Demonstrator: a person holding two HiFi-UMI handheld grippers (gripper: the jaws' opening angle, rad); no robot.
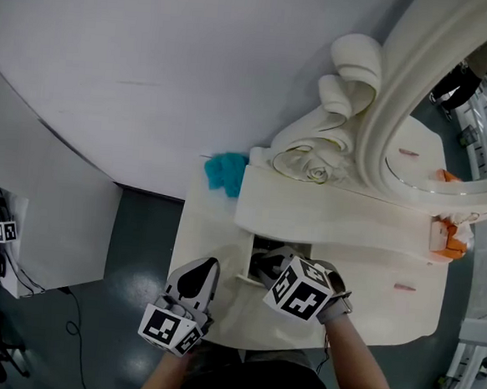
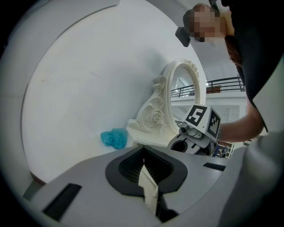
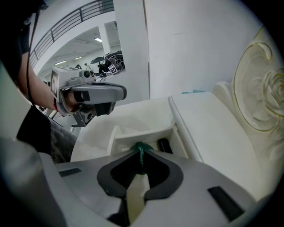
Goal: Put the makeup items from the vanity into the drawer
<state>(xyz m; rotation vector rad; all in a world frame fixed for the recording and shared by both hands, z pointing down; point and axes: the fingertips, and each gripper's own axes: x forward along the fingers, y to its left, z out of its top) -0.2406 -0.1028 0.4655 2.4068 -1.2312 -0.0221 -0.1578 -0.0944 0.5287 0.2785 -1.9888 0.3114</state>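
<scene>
The right gripper [image 3: 141, 158] pinches a thin green item [image 3: 139, 148] over the open drawer [image 3: 116, 134]; released askew, it could land outside. The left gripper [image 2: 143, 168] hangs closed and empty.

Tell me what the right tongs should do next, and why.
Probably open the right tongs and let the green item drop. They are shut on it just above the open drawer, where a black item lies.

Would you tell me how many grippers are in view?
2: the left gripper over the left front of the vanity; the right gripper, shut on a green item, over the open drawer.
</scene>
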